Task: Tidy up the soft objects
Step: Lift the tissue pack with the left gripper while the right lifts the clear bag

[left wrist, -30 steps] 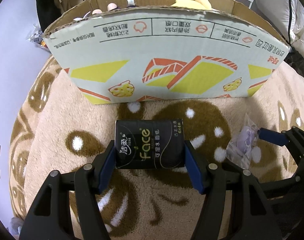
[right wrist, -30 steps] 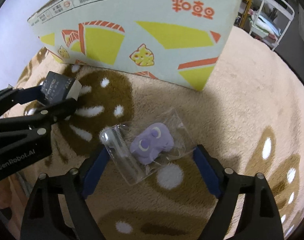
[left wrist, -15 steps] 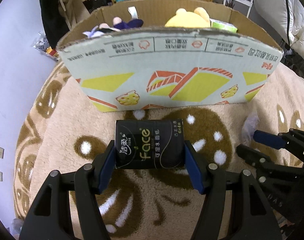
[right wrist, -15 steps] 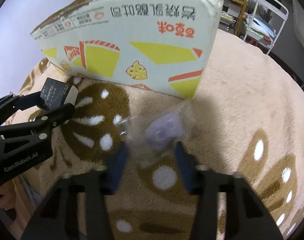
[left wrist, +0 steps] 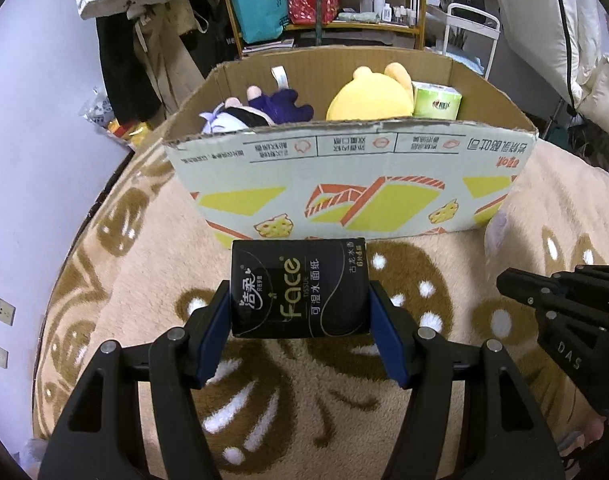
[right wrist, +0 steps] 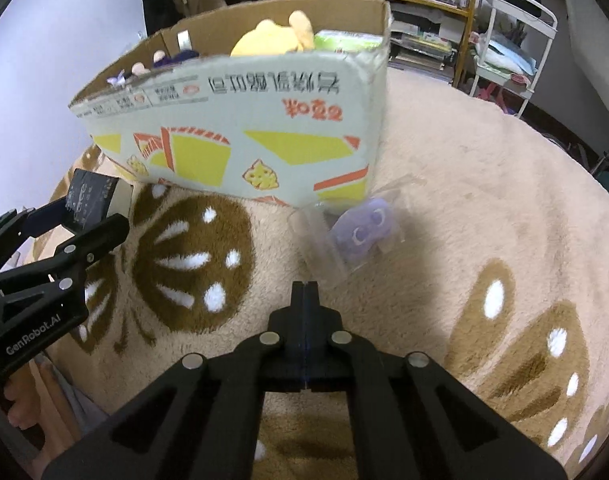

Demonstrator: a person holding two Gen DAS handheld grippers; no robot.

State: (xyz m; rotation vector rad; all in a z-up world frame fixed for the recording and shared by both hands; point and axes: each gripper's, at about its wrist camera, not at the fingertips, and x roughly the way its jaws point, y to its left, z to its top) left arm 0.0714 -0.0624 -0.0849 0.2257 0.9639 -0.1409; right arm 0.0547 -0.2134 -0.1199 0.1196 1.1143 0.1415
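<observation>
**Tissue pack gripped on the left; bag pinched on the right**

A black tissue pack is clamped between the blue pads of the left claw and is held above the patterned beige blanket, just before the printed cardboard box. Inside the box, a yellow plush, a dark-clothed doll and a green tissue pack can be seen. The jaws of the right claw have just been closing and are now pressed together; the lower edge of a clear plastic bag appears to be nipped at their tips. A purple soft toy is contained in that bag, which is seen against the box's near corner.
</observation>
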